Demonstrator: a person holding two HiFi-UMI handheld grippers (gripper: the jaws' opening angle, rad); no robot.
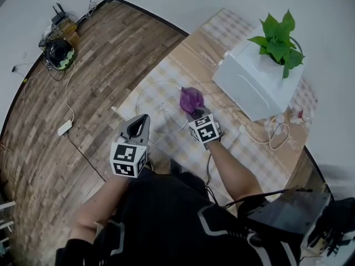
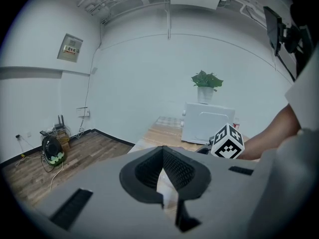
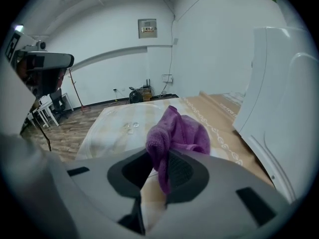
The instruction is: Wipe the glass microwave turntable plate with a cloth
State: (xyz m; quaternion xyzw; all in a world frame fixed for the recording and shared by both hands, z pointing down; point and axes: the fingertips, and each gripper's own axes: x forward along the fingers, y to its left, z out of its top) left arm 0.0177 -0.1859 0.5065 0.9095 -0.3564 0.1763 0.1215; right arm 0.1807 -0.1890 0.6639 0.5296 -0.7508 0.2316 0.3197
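Observation:
The clear glass turntable plate (image 1: 158, 101) lies flat on the checked tablecloth (image 1: 236, 151); it also shows in the right gripper view as the plate (image 3: 122, 128). My right gripper (image 1: 193, 111) is shut on a bunched purple cloth (image 1: 191, 98), which hangs over the plate's right rim. That cloth (image 3: 178, 131) sticks up out of the right gripper (image 3: 158, 159). My left gripper (image 1: 145, 119) sits at the plate's near-left edge. In its own view the left gripper (image 2: 162, 156) has its jaws together at the tips, and I see nothing between them.
A white microwave (image 1: 258, 82) with a potted plant (image 1: 278, 37) on top stands at the table's far right, close beside the cloth. A white cable (image 1: 274, 134) lies near it. Left of the table's edge is wooden floor with a power strip (image 1: 65, 127) and cords.

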